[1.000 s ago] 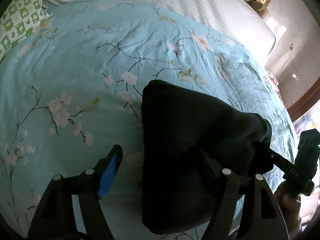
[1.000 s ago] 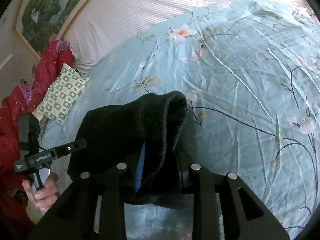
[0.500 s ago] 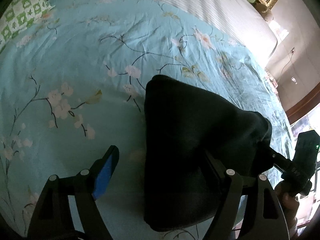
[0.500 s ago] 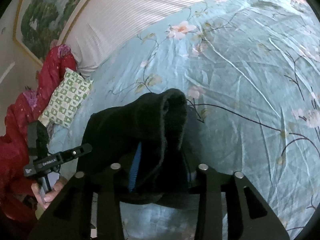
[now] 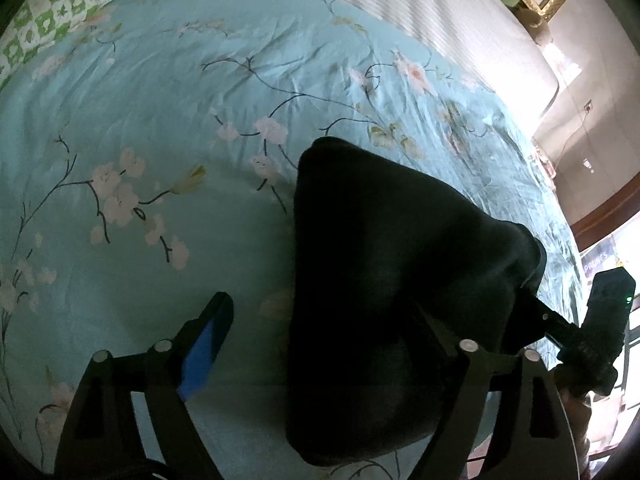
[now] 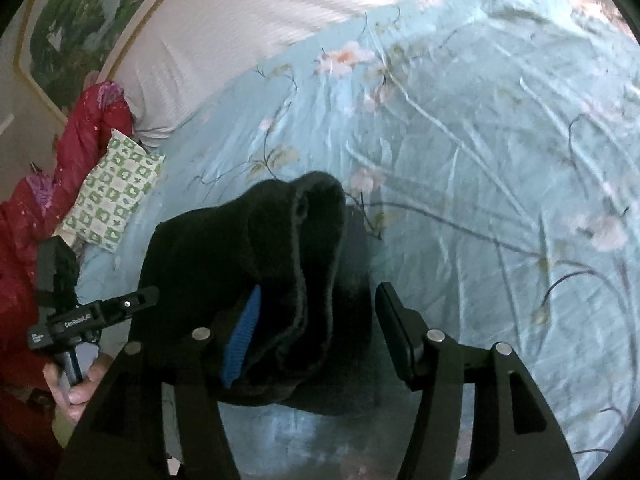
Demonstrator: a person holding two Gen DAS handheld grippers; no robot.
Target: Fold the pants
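Note:
The black pants (image 5: 392, 280) lie folded into a compact bundle on the teal floral bedspread (image 5: 160, 128). My left gripper (image 5: 320, 320) is open; the bundle lies against its right finger and hides that tip, while the left blue-padded finger (image 5: 208, 332) stands clear. In the right wrist view the pants (image 6: 256, 248) bunch up between the fingers. My right gripper (image 6: 316, 312) is open, its blue-padded left finger (image 6: 244, 328) touching the cloth and the right finger (image 6: 394, 328) apart from it. Each gripper shows in the other's view, the right (image 5: 600, 328) and the left (image 6: 80, 316).
A green-and-white checked pillow (image 6: 116, 192) lies at the bed's far left, beside a red garment (image 6: 80, 128). A white striped headboard cover (image 6: 280, 20) runs along the back. A framed painting (image 6: 80, 28) hangs above. The bed's right edge nears a wall (image 5: 580, 128).
My right gripper has opened: its right finger has drawn away from the pants it was clamping. The left gripper stayed open and shifted slightly.

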